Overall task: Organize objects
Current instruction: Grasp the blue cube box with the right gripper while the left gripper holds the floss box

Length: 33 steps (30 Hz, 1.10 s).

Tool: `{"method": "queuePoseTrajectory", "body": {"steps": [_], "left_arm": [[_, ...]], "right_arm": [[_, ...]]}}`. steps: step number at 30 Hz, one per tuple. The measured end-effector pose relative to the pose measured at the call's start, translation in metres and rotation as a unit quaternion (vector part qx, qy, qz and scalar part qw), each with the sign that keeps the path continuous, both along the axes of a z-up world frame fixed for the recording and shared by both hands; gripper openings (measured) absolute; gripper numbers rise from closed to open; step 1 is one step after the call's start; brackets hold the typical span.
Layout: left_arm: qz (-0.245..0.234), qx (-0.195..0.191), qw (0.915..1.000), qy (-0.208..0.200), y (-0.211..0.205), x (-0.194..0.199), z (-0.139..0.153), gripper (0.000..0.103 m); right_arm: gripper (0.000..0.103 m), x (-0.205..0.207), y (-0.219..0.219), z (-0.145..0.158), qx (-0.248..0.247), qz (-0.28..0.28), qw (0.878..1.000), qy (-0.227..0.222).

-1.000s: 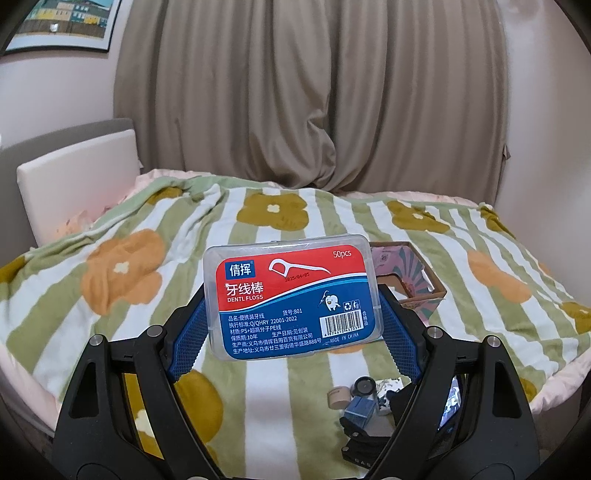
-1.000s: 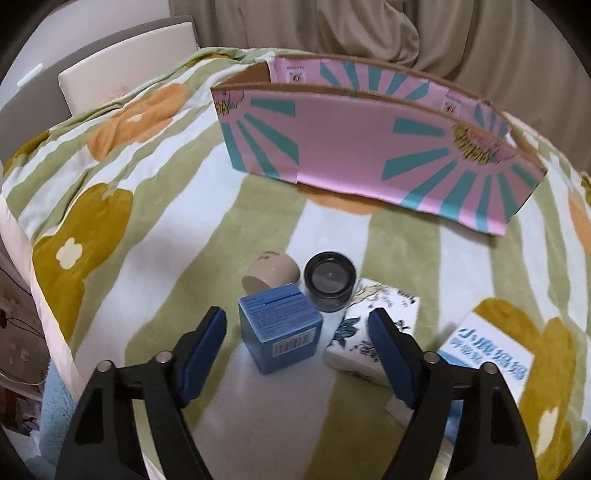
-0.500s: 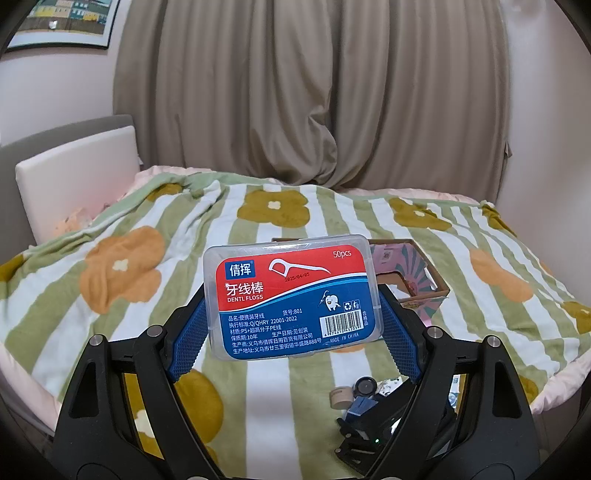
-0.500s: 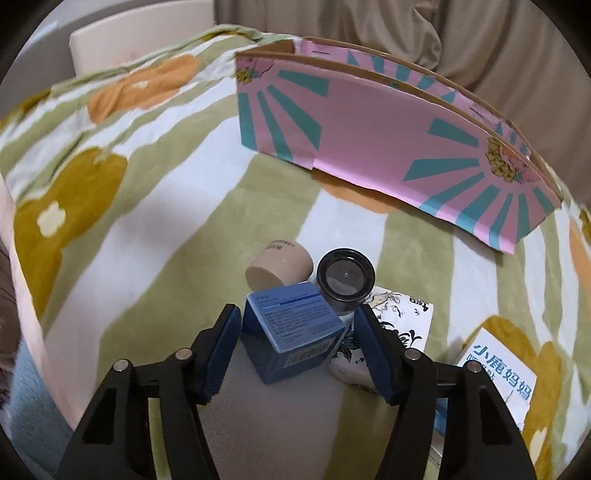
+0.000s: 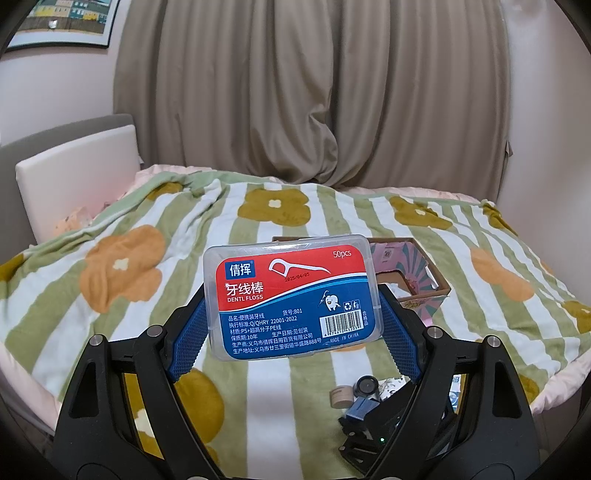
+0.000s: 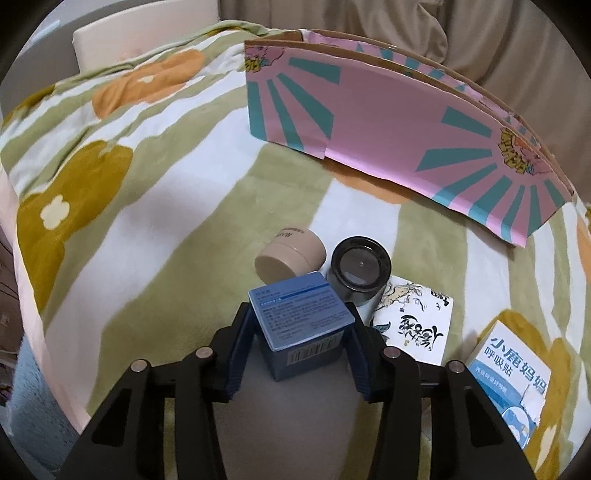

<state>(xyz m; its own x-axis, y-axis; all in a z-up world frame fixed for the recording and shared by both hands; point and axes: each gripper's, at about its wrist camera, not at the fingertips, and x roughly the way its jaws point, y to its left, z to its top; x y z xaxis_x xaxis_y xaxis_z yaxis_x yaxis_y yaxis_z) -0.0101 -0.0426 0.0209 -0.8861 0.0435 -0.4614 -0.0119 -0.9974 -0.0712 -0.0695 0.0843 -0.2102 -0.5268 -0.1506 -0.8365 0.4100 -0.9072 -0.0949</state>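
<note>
Striped green-and-white bedding [image 6: 155, 206] printed with orange and mustard flowers covers the bed, with beige curtains [image 5: 314, 92] hanging at the far side and a framed picture [image 5: 62, 22] high on the far left wall. Nearest in the right wrist view, the right gripper [image 6: 297, 345] is clamped on a small blue box [image 6: 301, 321], its blue pads pressed against the box's left and right faces. Just right of it lies a white card with black ink drawings [image 6: 413, 321], and farther right, near the edge, a blue-and-white packet with Chinese lettering [image 6: 511, 373]. Directly beyond the blue box sit a beige round jar [image 6: 290, 254] lying on its side and, touching it on the right, a black cylinder with a glass face [image 6: 360, 266]. Farther still stands the open pink cardboard box with teal rays [image 6: 388, 122], upright on the bedding. In the left wrist view, the left gripper [image 5: 293, 325] grips a clear dental floss case [image 5: 291, 295] with a red and blue label, held up above the bed; the pink box shows behind its right edge, and the small items lie low at the near right.
</note>
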Motion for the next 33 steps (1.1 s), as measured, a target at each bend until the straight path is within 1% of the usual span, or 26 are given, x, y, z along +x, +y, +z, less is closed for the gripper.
{"method": "queuePoseTrajectory", "body": {"steps": [4,11,18,23,26,33], "left_arm": [[0.002,0.000,1.0000,0.001,-0.002,0.001,-0.001,0.082],[0.002,0.002,1.0000,-0.003,-0.001,0.000,-0.002,0.082],[-0.005,0.003,1.0000,0.001,0.001,0.001,-0.004,0.082],[-0.014,0.000,0.9999,0.002,0.007,0.001,-0.005,0.082],[-0.018,0.000,0.9998,0.002,0.009,0.001,-0.005,0.082],[-0.025,0.002,0.9997,0.005,0.015,0.002,-0.006,0.082]], "right_arm": [[0.043,0.004,0.004,0.006,-0.013,-0.003,1.000,0.004],[0.043,0.008,0.011,0.028,-0.039,-0.013,0.999,0.018],[0.043,0.015,0.027,0.075,-0.061,-0.030,0.996,0.066],[0.043,0.021,0.045,0.118,-0.084,-0.052,0.990,0.105],[0.043,0.025,0.055,0.139,-0.093,-0.067,0.985,0.126],[0.043,0.032,0.081,0.177,-0.089,-0.107,0.976,0.167]]}}
